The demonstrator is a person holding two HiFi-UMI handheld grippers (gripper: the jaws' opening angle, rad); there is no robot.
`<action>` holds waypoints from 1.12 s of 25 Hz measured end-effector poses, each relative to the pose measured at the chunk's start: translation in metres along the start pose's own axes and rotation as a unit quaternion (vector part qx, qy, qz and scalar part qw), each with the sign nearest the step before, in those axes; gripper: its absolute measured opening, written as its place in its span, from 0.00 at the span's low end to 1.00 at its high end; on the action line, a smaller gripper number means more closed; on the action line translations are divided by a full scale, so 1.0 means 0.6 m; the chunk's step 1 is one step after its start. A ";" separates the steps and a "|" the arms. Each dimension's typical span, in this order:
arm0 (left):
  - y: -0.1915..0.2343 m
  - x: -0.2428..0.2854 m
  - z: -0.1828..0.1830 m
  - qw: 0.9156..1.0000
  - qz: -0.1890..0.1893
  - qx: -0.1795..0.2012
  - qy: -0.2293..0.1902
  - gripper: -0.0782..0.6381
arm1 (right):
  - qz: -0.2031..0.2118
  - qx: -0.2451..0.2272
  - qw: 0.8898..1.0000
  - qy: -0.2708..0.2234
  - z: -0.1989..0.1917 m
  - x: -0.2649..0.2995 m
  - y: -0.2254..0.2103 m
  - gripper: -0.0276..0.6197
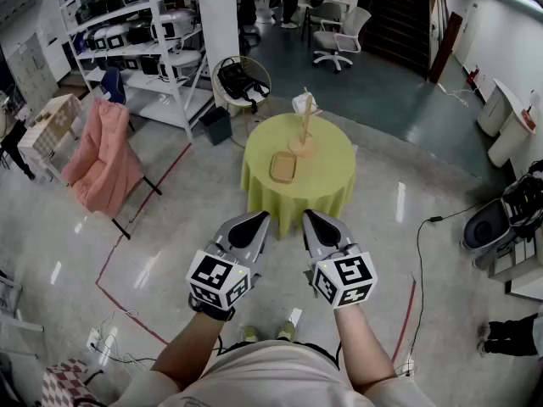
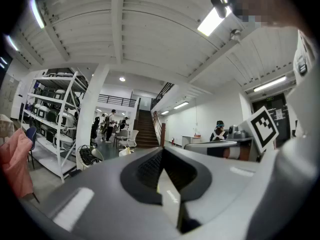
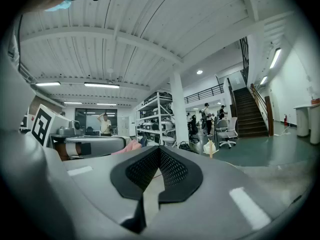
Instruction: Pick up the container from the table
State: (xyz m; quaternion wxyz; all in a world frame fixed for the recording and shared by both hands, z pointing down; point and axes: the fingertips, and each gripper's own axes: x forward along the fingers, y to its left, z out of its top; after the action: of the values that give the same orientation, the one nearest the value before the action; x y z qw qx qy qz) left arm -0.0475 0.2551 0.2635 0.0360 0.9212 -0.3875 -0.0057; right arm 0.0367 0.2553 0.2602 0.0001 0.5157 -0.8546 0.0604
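The container, a shallow wooden tray, lies near the middle of the round table with the yellow-green cloth, just in front of a wooden stand that rises from the same tabletop. The left gripper and the right gripper are held side by side on the near side of the table, well apart from the container. Each has its jaws pressed together at the tips with nothing between them.
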 end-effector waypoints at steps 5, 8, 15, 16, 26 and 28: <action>-0.021 0.017 -0.002 1.000 0.006 0.002 -0.002 0.12 | 0.004 -0.002 1.000 -0.001 0.000 -0.015 -0.022 0.06; -0.028 0.026 -0.004 1.000 0.012 0.002 -0.003 0.12 | 0.006 -0.003 1.000 -0.002 0.001 -0.022 -0.035 0.06; -0.025 0.054 -0.008 1.000 0.030 -0.001 -0.002 0.12 | 0.014 0.022 0.999 -0.032 0.019 -0.025 -0.076 0.06; -0.018 0.058 -0.011 0.999 0.034 -0.003 0.000 0.12 | 0.011 0.027 0.999 -0.036 0.020 -0.022 -0.083 0.06; 0.035 0.119 -0.050 0.999 0.045 -0.012 0.017 0.12 | -0.013 0.052 0.998 -0.039 -0.007 0.016 -0.136 0.06; 0.049 0.136 -0.060 0.999 0.041 -0.015 0.019 0.12 | -0.019 0.052 0.998 -0.038 -0.014 0.032 -0.146 0.06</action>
State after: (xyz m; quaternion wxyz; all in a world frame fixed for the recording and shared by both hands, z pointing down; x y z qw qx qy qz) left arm -0.0102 0.1783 0.3026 0.0570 0.9038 -0.4241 0.0076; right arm 0.1044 0.1985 0.2788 -0.0578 0.5328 -0.8400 0.0852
